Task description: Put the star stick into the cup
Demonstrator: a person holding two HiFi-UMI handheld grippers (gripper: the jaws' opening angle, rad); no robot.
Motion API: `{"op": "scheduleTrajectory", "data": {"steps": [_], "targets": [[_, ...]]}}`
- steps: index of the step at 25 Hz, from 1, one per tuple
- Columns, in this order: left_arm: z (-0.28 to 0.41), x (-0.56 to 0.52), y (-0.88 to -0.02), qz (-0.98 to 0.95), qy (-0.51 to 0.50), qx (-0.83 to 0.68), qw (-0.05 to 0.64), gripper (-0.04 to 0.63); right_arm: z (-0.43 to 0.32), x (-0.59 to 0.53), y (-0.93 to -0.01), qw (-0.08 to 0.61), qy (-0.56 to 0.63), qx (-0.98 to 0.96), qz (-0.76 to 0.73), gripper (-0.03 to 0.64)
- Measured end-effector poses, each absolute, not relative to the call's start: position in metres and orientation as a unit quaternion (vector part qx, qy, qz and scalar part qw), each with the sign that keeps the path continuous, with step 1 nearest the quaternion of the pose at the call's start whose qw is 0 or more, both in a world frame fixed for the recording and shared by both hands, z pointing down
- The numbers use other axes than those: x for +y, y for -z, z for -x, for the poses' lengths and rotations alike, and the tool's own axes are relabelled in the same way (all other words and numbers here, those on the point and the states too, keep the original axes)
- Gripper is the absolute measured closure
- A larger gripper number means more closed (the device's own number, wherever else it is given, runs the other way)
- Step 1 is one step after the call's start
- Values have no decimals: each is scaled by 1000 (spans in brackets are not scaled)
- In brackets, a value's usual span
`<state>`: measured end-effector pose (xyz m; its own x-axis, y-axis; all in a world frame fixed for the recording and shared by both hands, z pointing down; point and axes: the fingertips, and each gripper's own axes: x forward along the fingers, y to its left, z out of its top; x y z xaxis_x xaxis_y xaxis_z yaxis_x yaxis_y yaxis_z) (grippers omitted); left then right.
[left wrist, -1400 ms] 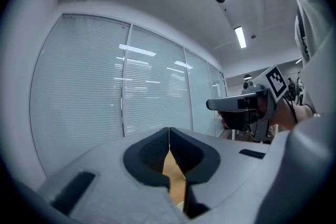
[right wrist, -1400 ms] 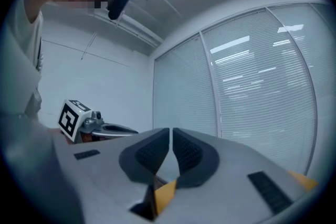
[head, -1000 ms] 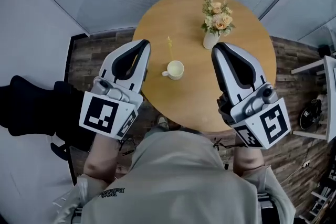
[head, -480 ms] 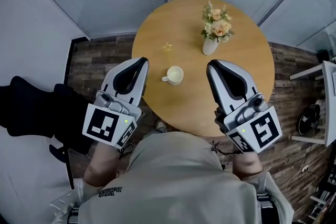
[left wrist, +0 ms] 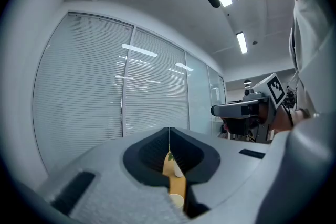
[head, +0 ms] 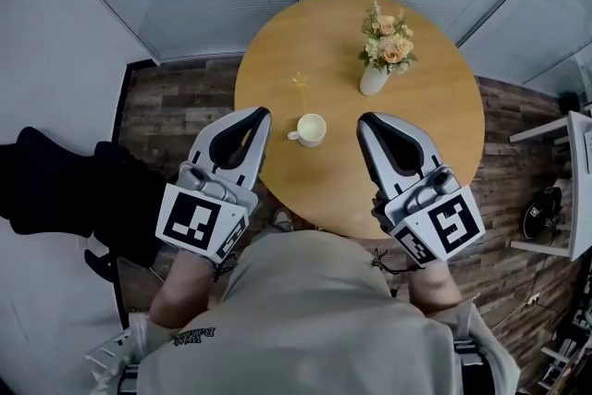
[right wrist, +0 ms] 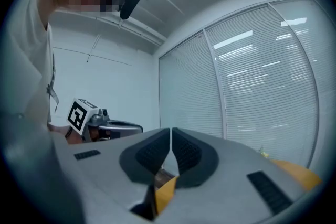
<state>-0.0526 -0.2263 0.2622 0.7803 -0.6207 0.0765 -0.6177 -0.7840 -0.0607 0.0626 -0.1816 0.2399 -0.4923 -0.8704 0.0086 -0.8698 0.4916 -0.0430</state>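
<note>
Closed and empty: left tool [head: 261,115], right tool [head: 362,119]. The stick [head: 300,88] beyond the cup [head: 312,129] looks light and thin; pinch mid-shaft.

Dressed in a pale grey-beige top [head: 314,310] with dark print, too small to read. Equipped with a left gripper [head: 262,115] and a right gripper [head: 363,119] of one pattern: pale grey shells tapering to a point, lined inside with black textured pads. Fitted at each rear end with a marker cube [head: 199,222], white with black square pattern, behind grey metal fittings. Marked with black rectangular slots on the shell flanks.
</note>
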Motion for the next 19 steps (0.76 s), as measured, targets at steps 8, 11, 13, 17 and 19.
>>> {"op": "scheduleTrajectory", "data": {"steps": [8, 11, 13, 17, 19], "targets": [[52, -222, -269, 944, 57, 325, 12, 572, -67, -175, -247, 1, 32, 861, 508, 581], [51, -220, -272, 944, 58, 325, 9, 572, -65, -175, -249, -5, 35, 864, 502, 581], [50, -219, -274, 944, 60, 324, 6, 572, -62, -175, -251, -9, 39, 867, 497, 581], [47, -212, -276, 946, 61, 319, 2, 572, -56, -172, -254, -10, 47, 872, 488, 581], [45, -209, -276, 946, 61, 317, 1, 573, -55, -170, -254, -10, 49, 873, 485, 581]]}}
